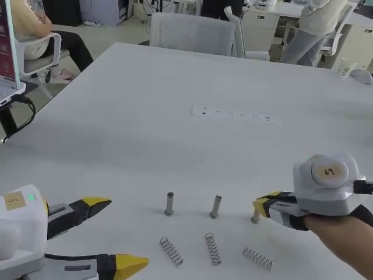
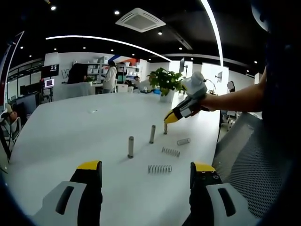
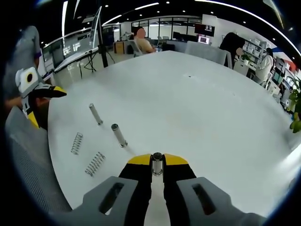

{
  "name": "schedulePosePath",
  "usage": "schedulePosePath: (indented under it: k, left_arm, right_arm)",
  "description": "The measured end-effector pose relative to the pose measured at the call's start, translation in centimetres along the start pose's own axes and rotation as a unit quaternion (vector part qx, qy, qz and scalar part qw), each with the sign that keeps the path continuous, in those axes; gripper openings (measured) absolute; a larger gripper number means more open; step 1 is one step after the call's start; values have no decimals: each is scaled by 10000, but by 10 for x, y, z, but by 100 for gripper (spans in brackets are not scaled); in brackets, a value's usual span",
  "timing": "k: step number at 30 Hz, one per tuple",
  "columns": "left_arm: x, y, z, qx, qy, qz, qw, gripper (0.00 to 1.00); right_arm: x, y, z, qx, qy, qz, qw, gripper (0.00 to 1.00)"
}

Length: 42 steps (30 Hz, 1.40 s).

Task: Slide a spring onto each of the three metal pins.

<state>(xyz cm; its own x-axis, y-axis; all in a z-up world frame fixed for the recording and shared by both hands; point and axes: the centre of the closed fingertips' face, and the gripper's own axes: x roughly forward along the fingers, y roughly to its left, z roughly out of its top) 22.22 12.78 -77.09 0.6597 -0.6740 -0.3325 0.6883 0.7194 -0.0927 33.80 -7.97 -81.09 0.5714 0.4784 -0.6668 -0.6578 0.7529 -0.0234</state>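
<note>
The white table (image 1: 175, 87) is carrying everything. The left tool (image 1: 125, 232) is hovering spread wide, empty. The right tool (image 1: 260, 205) is clenching the rightmost pin (image 3: 157, 162); its own view is showing that grip plainly, while the head view is half hiding it. The left pin (image 1: 169, 204) and middle pin (image 1: 216, 206) are standing bare. The three springs (image 1: 213, 248) are lying loose in front of them, so all three are waiting to be slid on.

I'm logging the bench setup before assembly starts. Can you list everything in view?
table: one, white
pins: three, silver metal, upright in a row on the table, the right-hand one gripped
springs: three, silver, lying in front of the pins
power strip: one, white, mid-table
chair: one, grey, at the far edge
people: at least two, beyond the table
left gripper: yellow-tipped, open, near left
right gripper: yellow-tipped, shut on the right-hand pin
</note>
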Motion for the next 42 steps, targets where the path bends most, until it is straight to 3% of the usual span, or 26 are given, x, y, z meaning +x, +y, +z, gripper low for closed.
schedulePosePath:
  k: [25,33,42]
  left_arm:
    - [2,-1,-1,-9,-10,-20,10000,73]
    - [4,-3,-1,-1,-10,-34,10000,73]
    - [5,-4,-1,-17,-19,-44,10000,73]
  right_arm:
    - [-2,-2,-1,-181,20,-14,9998,9]
    - [-7,-3,-2,-152,-6,-30,9999,15]
    - [-21,-6,-16,-157,101,-91,9998,16]
